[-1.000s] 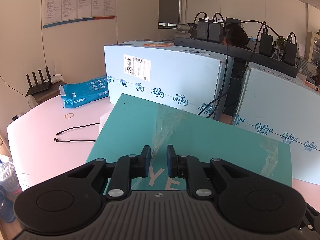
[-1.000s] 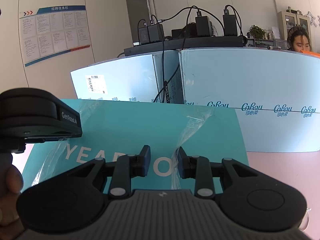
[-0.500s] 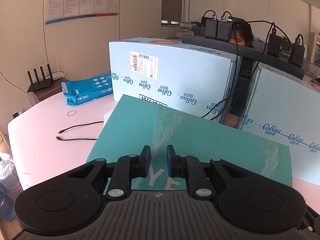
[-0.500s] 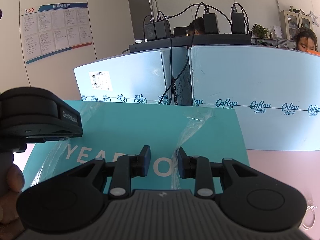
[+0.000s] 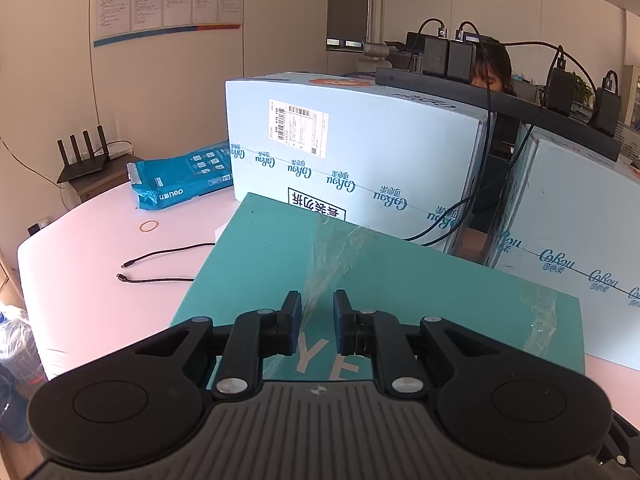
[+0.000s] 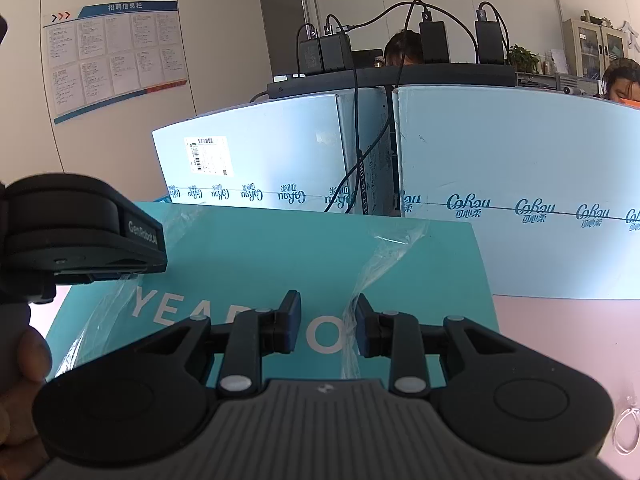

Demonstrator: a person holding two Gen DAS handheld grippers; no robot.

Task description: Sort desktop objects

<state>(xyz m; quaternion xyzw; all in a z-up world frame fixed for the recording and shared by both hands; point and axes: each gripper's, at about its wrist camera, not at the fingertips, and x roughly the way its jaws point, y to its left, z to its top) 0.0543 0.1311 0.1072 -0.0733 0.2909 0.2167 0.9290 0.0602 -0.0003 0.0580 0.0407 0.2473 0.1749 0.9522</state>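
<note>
A flat teal box [image 5: 400, 280] with white letters and loose plastic wrap is held up off the pink table, tilted. It fills the middle of the right wrist view [image 6: 280, 256] too. My left gripper [image 5: 317, 322] grips its near edge at the left, jaws nearly closed. My right gripper [image 6: 327, 326] grips the same near edge further right, jaws a little wider. The left gripper's body [image 6: 80, 232] shows at the left of the right wrist view.
Two large pale blue cartons [image 5: 360, 152] [image 6: 520, 184] stand behind the box, with cables hanging between them. A blue Deli packet [image 5: 180, 178], a rubber band [image 5: 148, 225] and a black cable [image 5: 160, 268] lie on the table [image 5: 80, 272] to the left. A router stands beyond.
Both grippers and the teal box have risen and moved toward the cartons. The jaws have not changed.
</note>
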